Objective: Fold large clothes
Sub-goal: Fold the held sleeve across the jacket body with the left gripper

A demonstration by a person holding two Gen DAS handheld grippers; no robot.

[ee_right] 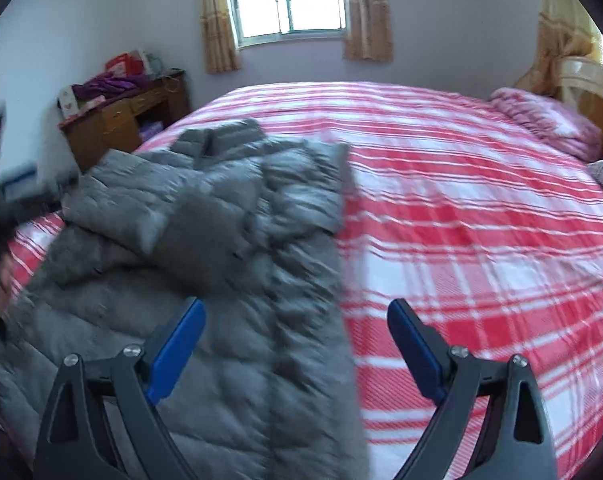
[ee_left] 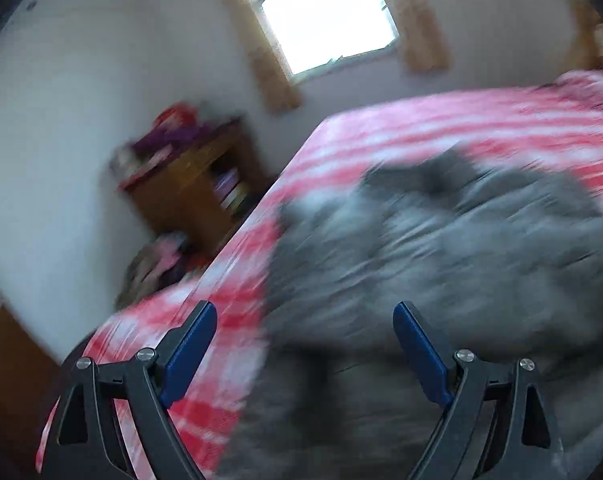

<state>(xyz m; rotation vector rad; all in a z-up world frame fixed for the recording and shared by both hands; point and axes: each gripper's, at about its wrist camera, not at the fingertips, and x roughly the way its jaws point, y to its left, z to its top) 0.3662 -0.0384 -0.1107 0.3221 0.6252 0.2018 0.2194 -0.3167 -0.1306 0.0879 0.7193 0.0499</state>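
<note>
A grey quilted puffer jacket [ee_right: 221,240] lies on the near left part of a bed with a red and white plaid sheet [ee_right: 481,220]. Its collar points toward the far side, and a sleeve is folded across its body. My right gripper [ee_right: 297,312] hovers over the jacket's right edge, open, with nothing between the blue pads [ee_right: 181,344]. The left wrist view is blurred; there the jacket [ee_left: 441,260] fills the lower right. My left gripper [ee_left: 305,316] is open above the jacket's left edge, nothing held. At the left rim of the right wrist view, a blurred hand [ee_right: 1,276] shows.
A wooden desk [ee_right: 117,116] with purple cloth and red bags stands against the wall left of the bed. Bags lie on the floor [ee_left: 157,264] beside it. A pink pillow [ee_right: 549,120] and a headboard [ee_right: 585,88] are at the far right. A curtained window [ee_right: 289,0] is behind.
</note>
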